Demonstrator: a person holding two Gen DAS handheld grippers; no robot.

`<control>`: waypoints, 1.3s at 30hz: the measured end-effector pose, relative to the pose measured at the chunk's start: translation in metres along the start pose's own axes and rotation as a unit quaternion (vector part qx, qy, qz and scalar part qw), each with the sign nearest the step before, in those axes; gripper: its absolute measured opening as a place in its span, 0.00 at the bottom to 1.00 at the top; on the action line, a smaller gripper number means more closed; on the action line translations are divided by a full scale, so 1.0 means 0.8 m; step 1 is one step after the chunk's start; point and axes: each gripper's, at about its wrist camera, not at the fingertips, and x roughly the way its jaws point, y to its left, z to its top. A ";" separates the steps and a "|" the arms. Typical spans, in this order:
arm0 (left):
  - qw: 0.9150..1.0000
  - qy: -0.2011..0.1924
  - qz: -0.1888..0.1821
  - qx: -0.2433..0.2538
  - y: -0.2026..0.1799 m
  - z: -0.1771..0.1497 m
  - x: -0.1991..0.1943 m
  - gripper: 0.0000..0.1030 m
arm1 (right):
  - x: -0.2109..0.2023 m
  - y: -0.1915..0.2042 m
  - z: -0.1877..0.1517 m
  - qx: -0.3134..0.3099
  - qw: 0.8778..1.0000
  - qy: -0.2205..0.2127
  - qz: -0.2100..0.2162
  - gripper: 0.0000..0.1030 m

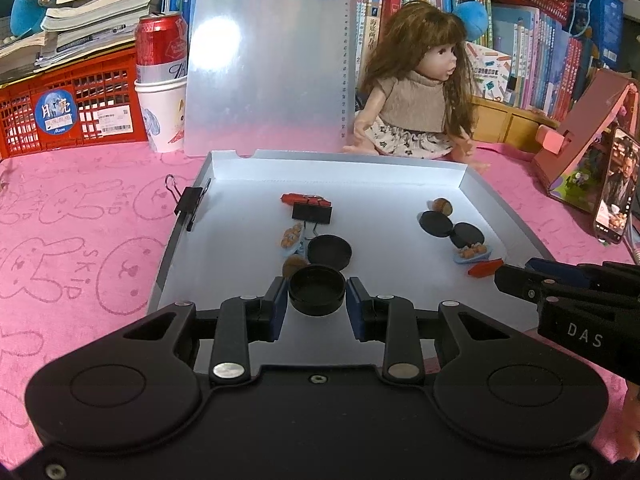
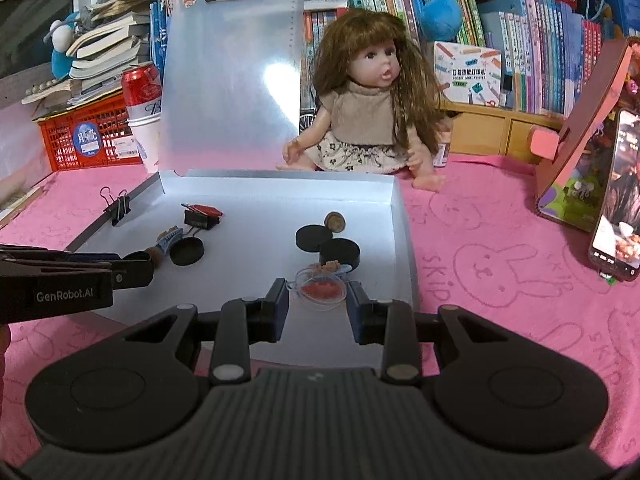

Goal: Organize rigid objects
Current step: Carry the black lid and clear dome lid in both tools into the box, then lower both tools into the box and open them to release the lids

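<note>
a pink towel point(image 1: 80, 216) printed with rabbit faces covers the table, and a shallow white box point(image 1: 224, 168) lies open on it, its translucent lid point(image 1: 268, 60) standing upright at the back. behind the box sits a long-haired doll point(image 1: 416, 92) in a beige top; to the left stand a red crate point(image 1: 72, 116) with stacked books on top and a red can point(image 1: 160, 44) set in a white paper cup point(image 1: 162, 116). shelves of books point(image 1: 540, 48) fill the back wall, and a phone point(image 1: 616, 188) leans against a pink stand at the right.

the left gripper point(image 1: 317, 290) pinches a black round cap point(image 1: 317, 290) between its blue pads, low over the near edge of the box floor. the right gripper point(image 2: 318, 294) holds a small clear oval case point(image 2: 320, 286) with something red inside, just over the box's near right part; its pads press both sides.

on the box floor lie more black caps point(image 1: 330, 252), two near the right wall point(image 1: 436, 224), a walnut point(image 1: 442, 205), a black binder clip point(image 1: 312, 213) with a red piece point(image 1: 306, 199) behind it, and small blue trays of snacks point(image 1: 472, 254). another binder clip point(image 1: 190, 204) grips the box's left wall.
</note>
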 end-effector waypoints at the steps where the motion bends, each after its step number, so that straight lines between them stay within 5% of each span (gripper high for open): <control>1: 1.000 0.003 0.001 0.001 0.000 0.001 0.002 0.29 | 0.002 -0.001 0.001 0.002 1.000 0.003 0.001 0.35; 39: 1.000 0.008 0.022 -0.001 0.005 0.008 0.039 0.29 | 0.037 -0.016 0.010 0.035 0.999 0.021 -0.006 0.35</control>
